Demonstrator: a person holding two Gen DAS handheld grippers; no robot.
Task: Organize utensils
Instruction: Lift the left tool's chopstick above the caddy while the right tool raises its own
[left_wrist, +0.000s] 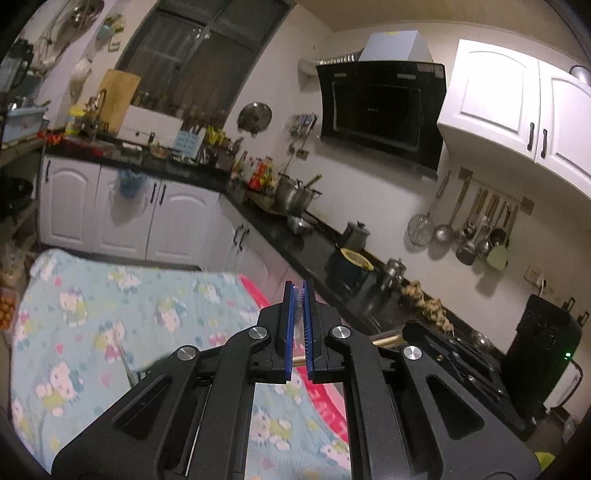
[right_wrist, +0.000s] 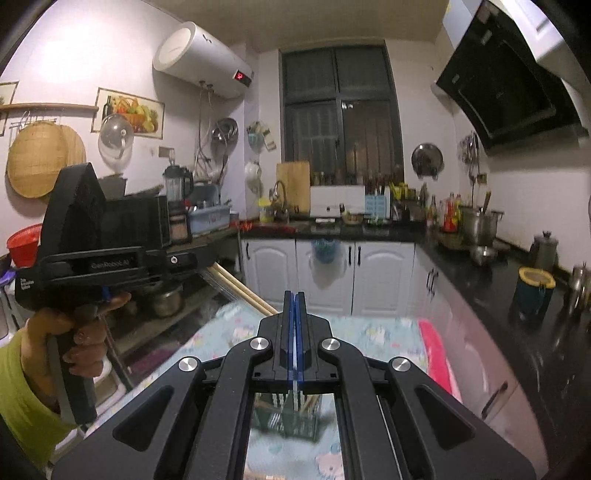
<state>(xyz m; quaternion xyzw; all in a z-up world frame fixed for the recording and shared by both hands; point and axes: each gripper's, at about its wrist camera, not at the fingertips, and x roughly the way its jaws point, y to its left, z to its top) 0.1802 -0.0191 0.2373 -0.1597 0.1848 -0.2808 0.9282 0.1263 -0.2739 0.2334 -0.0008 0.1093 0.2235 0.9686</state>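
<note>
Chopsticks, largely hidden, sit pinched in the left hand-held gripper. Right hand-held gripper is pressed together above what may be a blurred utensil basket.

left part of the right wrist frame: the side plate of the left gripper carries the white lettering "genrobot.ai"; a smaller white label at its lower left end is too small to read. upper middle of the same frame: the water heater has a red lit display whose figures cannot be made out. centre of the left wrist frame: the range hood bears a small pale mark on its glass, unreadable. lower right of that frame: a black appliance shows one green indicator light, without text.
</note>
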